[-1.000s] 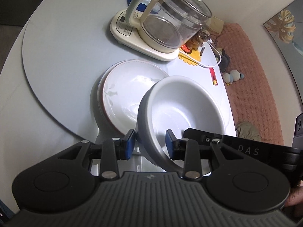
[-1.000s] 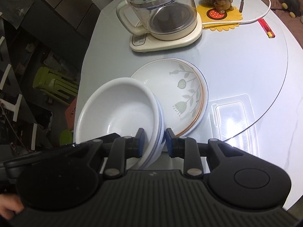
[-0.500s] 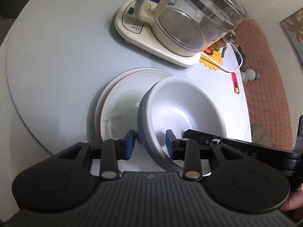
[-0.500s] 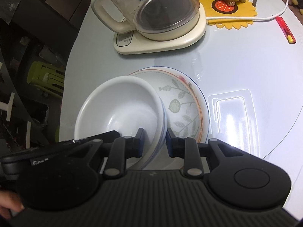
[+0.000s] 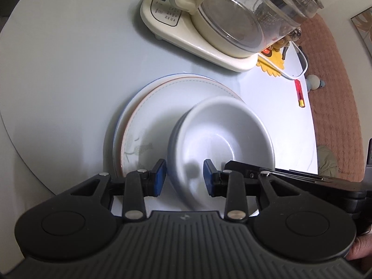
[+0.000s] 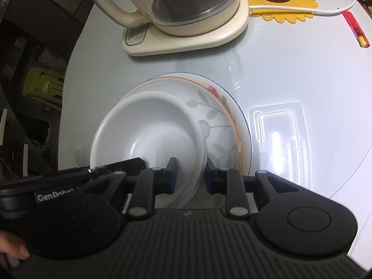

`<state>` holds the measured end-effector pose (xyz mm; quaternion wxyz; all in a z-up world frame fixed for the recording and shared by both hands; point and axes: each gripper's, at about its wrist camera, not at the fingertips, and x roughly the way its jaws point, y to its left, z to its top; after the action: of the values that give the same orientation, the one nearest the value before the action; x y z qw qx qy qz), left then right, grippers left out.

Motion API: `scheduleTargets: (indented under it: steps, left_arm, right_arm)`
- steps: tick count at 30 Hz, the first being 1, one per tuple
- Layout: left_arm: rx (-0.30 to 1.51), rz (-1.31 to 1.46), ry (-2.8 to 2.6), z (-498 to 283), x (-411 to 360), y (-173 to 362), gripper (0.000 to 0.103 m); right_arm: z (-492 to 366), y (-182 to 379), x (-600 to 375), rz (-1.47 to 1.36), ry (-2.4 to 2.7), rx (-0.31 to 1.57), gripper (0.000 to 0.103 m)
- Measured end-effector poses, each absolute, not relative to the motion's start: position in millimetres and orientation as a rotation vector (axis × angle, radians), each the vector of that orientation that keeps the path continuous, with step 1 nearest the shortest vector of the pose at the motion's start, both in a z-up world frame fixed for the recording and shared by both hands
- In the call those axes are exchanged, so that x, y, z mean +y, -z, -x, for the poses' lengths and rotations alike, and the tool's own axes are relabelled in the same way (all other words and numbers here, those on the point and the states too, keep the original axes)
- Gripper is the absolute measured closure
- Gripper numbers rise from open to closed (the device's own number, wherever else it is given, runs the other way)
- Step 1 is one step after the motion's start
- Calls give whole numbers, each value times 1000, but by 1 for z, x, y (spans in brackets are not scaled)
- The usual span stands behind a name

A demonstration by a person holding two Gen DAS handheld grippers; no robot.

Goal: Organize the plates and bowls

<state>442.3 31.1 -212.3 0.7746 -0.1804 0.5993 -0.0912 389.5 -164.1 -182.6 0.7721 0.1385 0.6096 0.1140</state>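
Observation:
A white bowl [image 5: 223,137] is held over a stack of leaf-patterned plates [image 5: 153,116] on the round table. My left gripper [image 5: 184,177] straddles the bowl's near rim, jaws set either side of the wall. My right gripper [image 6: 190,174] straddles the opposite rim of the same bowl [image 6: 148,130], with the plates [image 6: 223,125] showing beside and beneath it. A second bowl seems nested under the white one. I cannot tell whether the bowl touches the plates.
A glass kettle on a cream base [image 5: 209,34] stands just beyond the plates, also in the right wrist view [image 6: 186,23]. A yellow sunflower coaster [image 6: 283,7], white cable and red pen [image 6: 355,29] lie at the back right. A clear plastic tray [image 6: 279,144] lies right of the plates.
Both grippers have carried the bowl forward and down, from beside the plate stack to over it. The kettle looks closer.

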Motion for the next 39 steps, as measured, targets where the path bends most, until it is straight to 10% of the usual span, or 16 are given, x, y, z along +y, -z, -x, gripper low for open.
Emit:
scheduleTargets:
  steps: [11,18,39]
  left_arm:
    - [1250,373,204,-423,41,182,60]
    - [1174,371,189,-399,56,141,55]
    - [898,295,185,-281,75,20,48]
  right_arm:
    - [-379,165,-169,-286,-199,1286,73]
    - [-360,134,-175,-251,-160,1205,43]
    - [-265,19,-171,-178,-206,887,43]
